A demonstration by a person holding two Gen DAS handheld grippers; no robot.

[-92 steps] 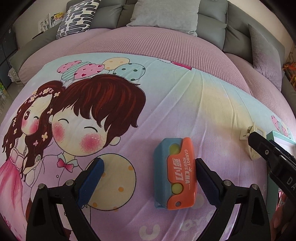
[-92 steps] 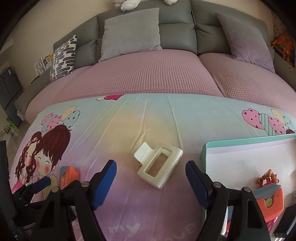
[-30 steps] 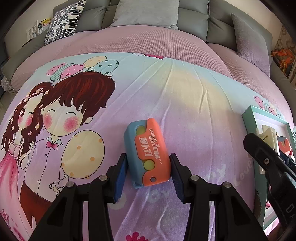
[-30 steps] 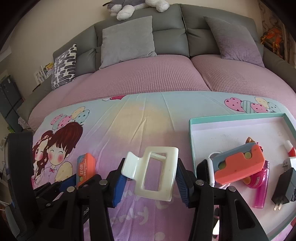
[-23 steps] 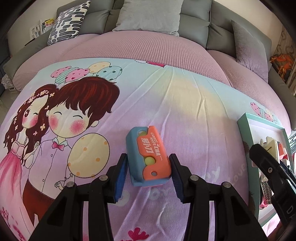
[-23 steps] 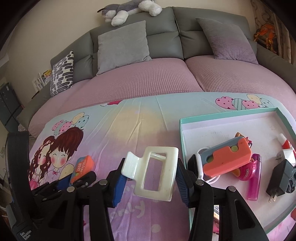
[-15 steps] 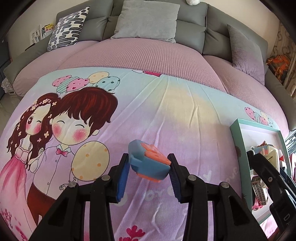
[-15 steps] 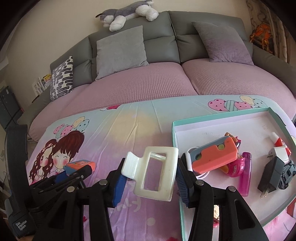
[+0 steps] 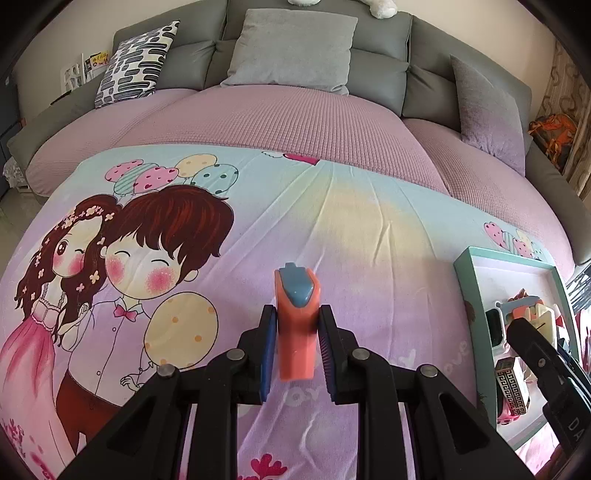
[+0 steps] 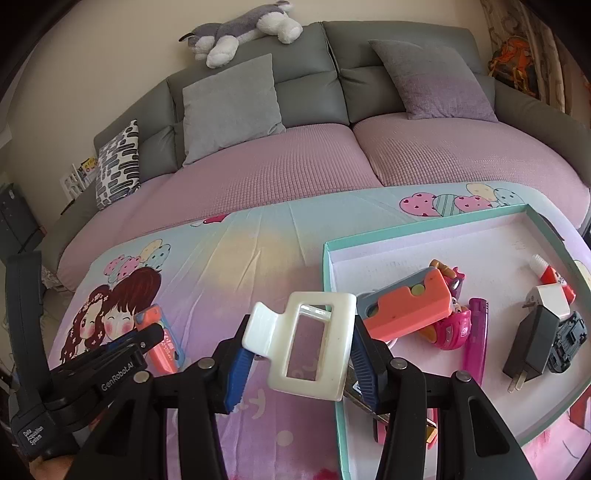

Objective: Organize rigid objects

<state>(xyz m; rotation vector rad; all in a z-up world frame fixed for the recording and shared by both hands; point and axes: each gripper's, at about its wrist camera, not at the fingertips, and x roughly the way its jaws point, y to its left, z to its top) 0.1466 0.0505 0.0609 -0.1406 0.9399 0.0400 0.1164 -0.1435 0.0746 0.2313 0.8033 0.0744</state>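
- My left tongs (image 9: 295,347) were clamped on the orange-and-blue carrot knife toy (image 9: 296,321), held on edge with its blue nose pointing away from me, lifted clear above the cartoon bedsheet (image 9: 369,229).
- In the right wrist view, the same left tongs (image 10: 155,338) sat well to the left of the teal tray (image 10: 330,295), with the toy (image 10: 162,343) showing beyond their tips.
- My right tongs (image 10: 295,352) gripped the white hair claw clip (image 10: 308,343) by its two long sides; it hung just over the tray's left rim, off the sheet.
- The tray lay on the sheet at the right; from the left wrist view its near corner (image 9: 466,280) was well to the right of the held toy.
- Inside the tray, left part: a second orange-and-grey knife toy (image 10: 406,308), resting on a pink round toy (image 10: 452,328).
- Just to the right of that: a magenta lighter-shaped stick (image 10: 474,339), lying lengthwise.
- Right part of the tray: a black plug adapter (image 10: 530,345), touching a black boxy item (image 10: 567,341); a white block (image 10: 548,297) and a small red-and-white tube (image 10: 550,271) lay behind them.
- Beyond the tray, a grey sofa (image 10: 314,85) with pink seat covers carried a plush dog (image 10: 240,29) on its back.
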